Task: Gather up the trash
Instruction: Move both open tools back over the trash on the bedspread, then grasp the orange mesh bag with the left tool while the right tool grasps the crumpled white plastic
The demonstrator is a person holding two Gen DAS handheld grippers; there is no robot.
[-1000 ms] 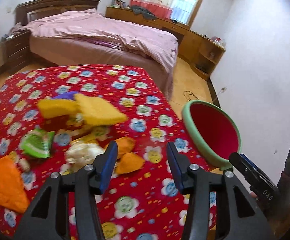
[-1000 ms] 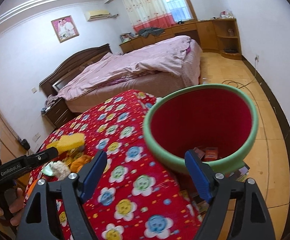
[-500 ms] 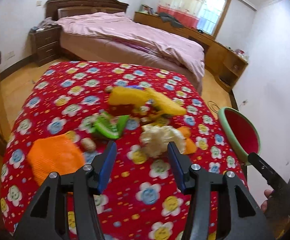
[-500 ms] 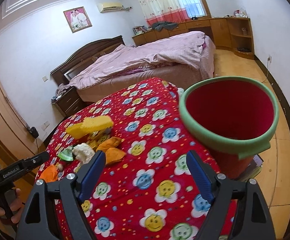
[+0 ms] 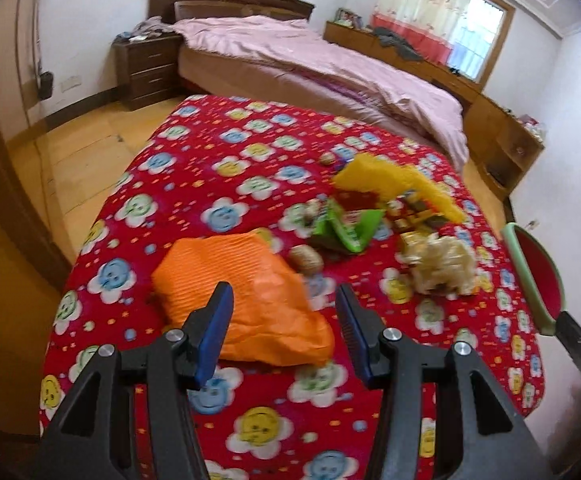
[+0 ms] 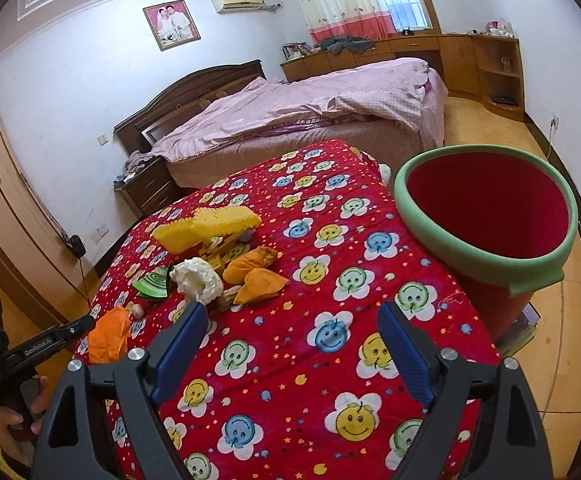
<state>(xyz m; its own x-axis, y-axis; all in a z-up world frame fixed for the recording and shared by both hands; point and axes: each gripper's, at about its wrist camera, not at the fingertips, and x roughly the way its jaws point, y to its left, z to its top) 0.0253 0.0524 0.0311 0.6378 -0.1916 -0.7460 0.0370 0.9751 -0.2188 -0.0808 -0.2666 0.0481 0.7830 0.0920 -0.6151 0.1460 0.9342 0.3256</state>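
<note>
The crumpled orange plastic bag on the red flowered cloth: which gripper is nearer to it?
Left. The left gripper hovers open right over the crumpled orange plastic bag; the right gripper is farther off, toward the green-rimmed red bin.

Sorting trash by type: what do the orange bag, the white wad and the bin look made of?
Orange bag: thin matte plastic or paper, faintly ribbed and creased; hard to tell which. White wad: crumpled tissue or paper, soft and lumpy. Bin: red body, probably plastic, its rim wrapped in matte green foam.
</note>
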